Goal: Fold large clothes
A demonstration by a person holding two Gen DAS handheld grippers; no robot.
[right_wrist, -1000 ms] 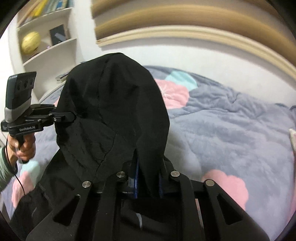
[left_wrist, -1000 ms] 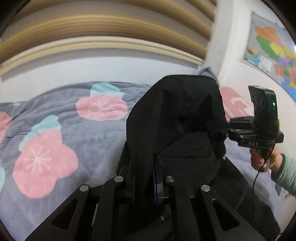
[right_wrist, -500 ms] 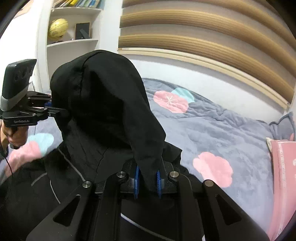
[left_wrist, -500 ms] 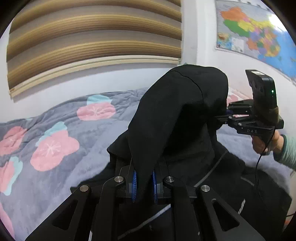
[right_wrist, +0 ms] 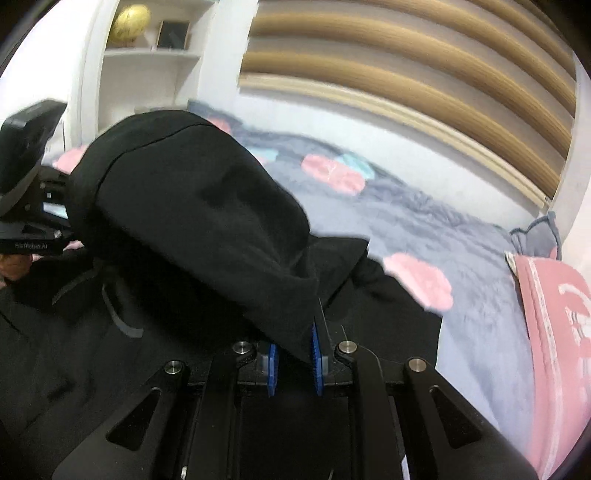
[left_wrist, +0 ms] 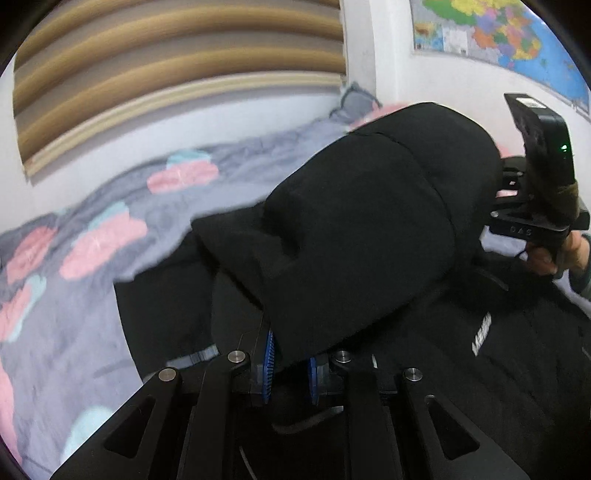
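Two tongs, one black jacket (left_wrist: 369,229). My left tongs (left_wrist: 290,363) have their blue pads squeezed in on a fold of the cloth, and my right tongs (right_wrist: 295,363) pinch another fold the same way, only fabric between the pads. Between them the held part of the jacket rises in a dark hump, lifted clear, while the rest lies spread on the bed (left_wrist: 74,295) below, a white logo on it. The cover is grey with pink flowers. From the left camera I see my right hand (left_wrist: 554,254) gripping its handle beside the hump. A pink pillow (right_wrist: 554,332) lies at the right edge, and a map (left_wrist: 498,33) hangs on the wall.
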